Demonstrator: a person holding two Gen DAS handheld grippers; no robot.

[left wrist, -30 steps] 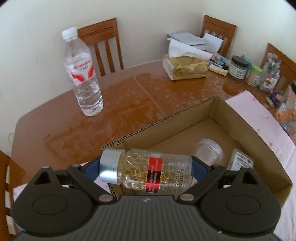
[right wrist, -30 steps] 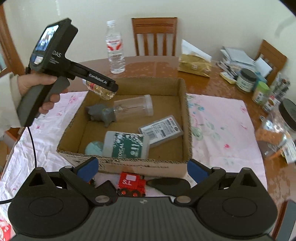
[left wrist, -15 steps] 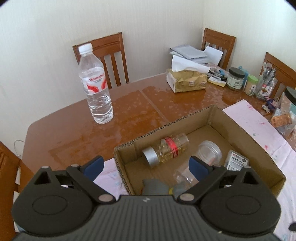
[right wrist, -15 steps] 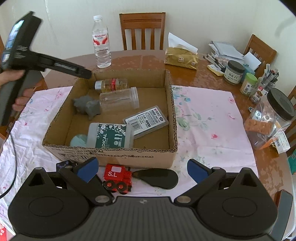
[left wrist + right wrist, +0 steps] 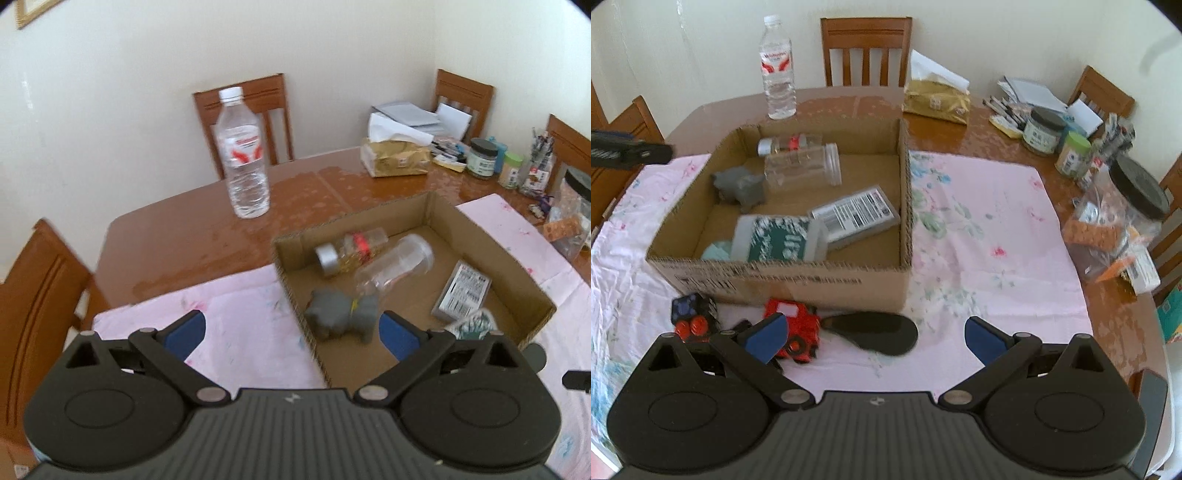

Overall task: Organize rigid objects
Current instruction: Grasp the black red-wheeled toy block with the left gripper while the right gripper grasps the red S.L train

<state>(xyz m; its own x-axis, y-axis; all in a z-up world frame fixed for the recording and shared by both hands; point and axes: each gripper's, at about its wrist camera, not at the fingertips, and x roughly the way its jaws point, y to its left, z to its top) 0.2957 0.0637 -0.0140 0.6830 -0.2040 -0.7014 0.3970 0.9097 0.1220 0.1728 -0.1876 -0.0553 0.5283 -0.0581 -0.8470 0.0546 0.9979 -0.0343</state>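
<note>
With both my grippers — left [image 5: 291, 328], right [image 5: 873, 332] — spread and empty, red toy truck [image 5: 796, 326] outside the cardboard box [image 5: 790, 282]; risk: my left finger clips it, nudging neighbours.

Teal item [image 5: 716, 252] half hidden behind box wall [image 5: 775, 277]; label print blurred.

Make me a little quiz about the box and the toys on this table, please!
1. True or false: the red toy truck is inside the cardboard box.
2. Which lies in the box: A) grey animal toy, B) water bottle, C) tissue pack?
3. Fill in: the black paddle lies on the pink ____.

Key: 1 false. 2 A. 3 cloth.
</note>
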